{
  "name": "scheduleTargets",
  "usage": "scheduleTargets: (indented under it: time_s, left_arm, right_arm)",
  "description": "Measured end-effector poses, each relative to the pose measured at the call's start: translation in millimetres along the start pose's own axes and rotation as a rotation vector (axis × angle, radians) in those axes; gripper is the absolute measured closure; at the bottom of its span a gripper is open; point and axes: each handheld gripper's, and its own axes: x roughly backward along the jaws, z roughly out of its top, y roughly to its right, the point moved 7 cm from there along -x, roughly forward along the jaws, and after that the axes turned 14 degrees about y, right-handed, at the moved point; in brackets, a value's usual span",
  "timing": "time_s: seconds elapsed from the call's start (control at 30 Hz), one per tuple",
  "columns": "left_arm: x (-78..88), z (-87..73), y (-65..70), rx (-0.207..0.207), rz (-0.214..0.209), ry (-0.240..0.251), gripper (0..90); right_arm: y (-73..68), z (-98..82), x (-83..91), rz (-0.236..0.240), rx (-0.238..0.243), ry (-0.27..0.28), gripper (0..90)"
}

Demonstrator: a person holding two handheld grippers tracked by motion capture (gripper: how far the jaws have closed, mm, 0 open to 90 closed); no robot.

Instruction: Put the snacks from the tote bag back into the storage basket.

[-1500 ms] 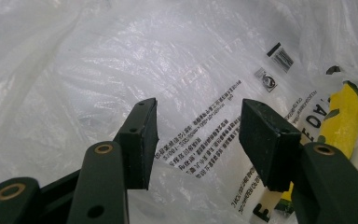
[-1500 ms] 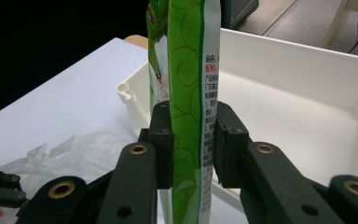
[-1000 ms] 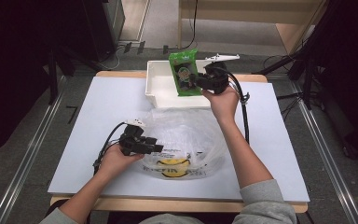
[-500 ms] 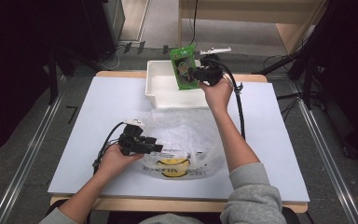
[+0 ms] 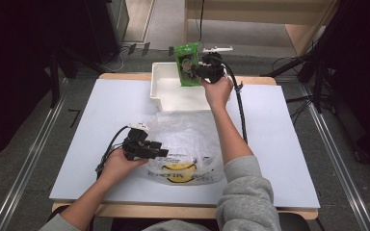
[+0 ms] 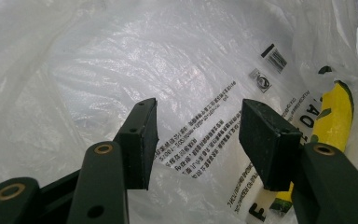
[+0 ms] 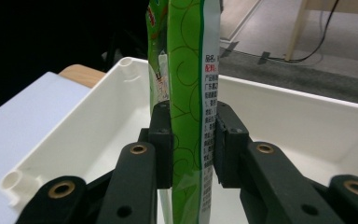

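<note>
The right gripper (image 7: 193, 140) view showed its jaws clamped on the flat sides of a green snack packet (image 7: 186, 93), w/ small print down the edge (too tiny to read). The high view showed that packet (image 5: 188, 64) held upright over the far rim of the white bin (image 5: 160, 91), which looked bare inside. The left gripper (image 6: 198, 135) view showed jaws wide apart, nothing pinched, just over a see-through plastic bag (image 6: 121, 60) w/ black print & a yellow picture. In the high view that bag (image 5: 188, 139) lay flat on the white table (image 5: 279, 134), near the person.
</note>
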Motion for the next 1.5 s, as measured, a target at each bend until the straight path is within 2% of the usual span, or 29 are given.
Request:
scheduleTargets:
  time_s: [0.1,0.13,0.27,0.33,0.47,0.5,0.53,0.57,0.73,0.93,1.17,1.3,1.5]
  left_arm:
    - [0.2,0.2,0.1,0.004,-0.005,0.002,48.0]
    - [0.2,0.2,0.1,0.004,-0.005,0.002,48.0]
    - [0.2,0.3,0.6,0.004,-0.006,0.004,48.1]
    - [0.2,0.2,0.1,0.003,-0.005,0.002,48.1]
    - [-0.6,-0.2,0.0,0.005,-0.006,0.000,48.1]
    - [-0.6,-0.2,0.1,0.004,-0.006,0.001,48.1]
    - [-0.6,-0.2,0.1,0.004,-0.006,0.001,48.1]
    - [-0.5,0.2,0.0,0.003,-0.006,0.005,48.1]
    - [0.4,0.5,-0.3,0.005,-0.010,0.005,48.1]
    - [0.2,0.5,0.1,0.004,-0.009,0.007,48.1]
    - [0.0,0.3,-0.1,0.002,-0.007,0.003,48.1]
    - [0.2,0.4,0.0,0.001,-0.009,0.006,48.1]
    - [-1.1,0.4,-0.3,0.005,-0.012,0.006,48.1]
  right_arm:
    - [5.9,-2.4,-4.2,0.003,-0.043,0.010,74.0]
    - [5.9,-2.4,-4.2,0.003,-0.043,0.010,74.0]
    - [19.4,-10.3,-12.8,-0.014,-0.098,0.010,74.1]
    - [23.0,-14.2,-15.4,-0.024,-0.104,-0.001,74.1]
    - [23.8,-17.3,-18.9,-0.030,-0.091,-0.008,74.1]
    - [22.3,-18.0,-22.5,-0.027,-0.074,-0.032,74.1]
    - [22.3,-18.0,-22.5,-0.027,-0.074,-0.032,74.1]
    - [19.7,-16.4,-25.8,-0.035,-0.041,-0.039,74.0]
    - [15.5,-12.2,-33.4,-0.037,-0.016,-0.046,74.0]
    - [15.6,-16.8,-41.3,-0.037,-0.025,-0.058,74.0]
    - [14.4,-24.2,-48.3,-0.039,-0.004,-0.075,73.8]
    - [16.6,-27.6,-50.9,-0.032,-0.024,-0.078,73.8]
    - [16.9,-29.0,-51.7,-0.021,-0.022,-0.087,73.3]
